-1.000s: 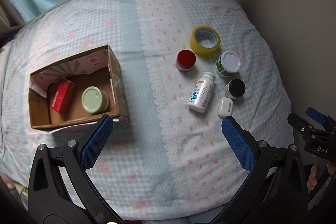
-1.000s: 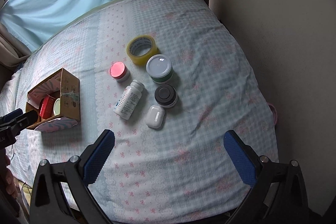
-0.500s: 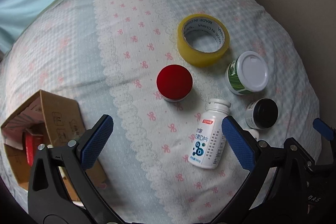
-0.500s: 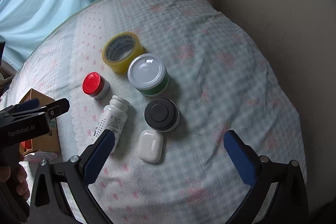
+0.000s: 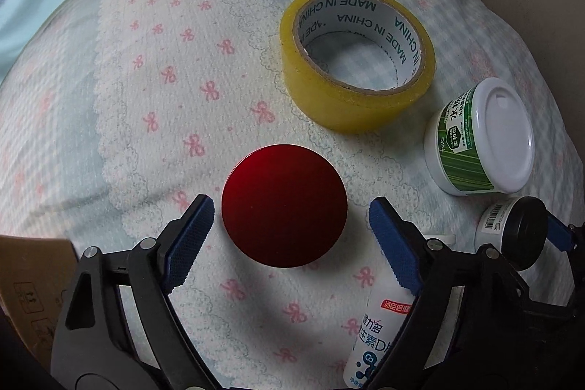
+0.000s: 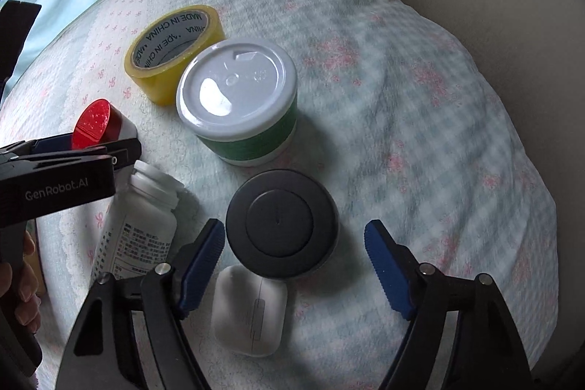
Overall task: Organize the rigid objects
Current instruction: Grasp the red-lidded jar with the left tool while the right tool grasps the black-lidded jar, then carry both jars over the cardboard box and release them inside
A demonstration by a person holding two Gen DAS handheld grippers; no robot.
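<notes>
red-lid jar (image 5: 284,205): on the bed, small, hard, likely light, smooth lid may slip, grab its sides | left hand-held gripper (image 5: 287,236): closing around it, not touching | right hand-held gripper (image 6: 294,262): closing around black-lid jar (image 6: 280,224), not pressing yet

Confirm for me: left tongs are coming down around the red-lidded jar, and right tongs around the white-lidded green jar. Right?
Not quite. The left tongs do straddle the red-lidded jar, jaws closing. But the right wrist view shows the right tongs closing around the black-lidded jar; the white-lidded green jar stands beyond it, untouched.
</notes>
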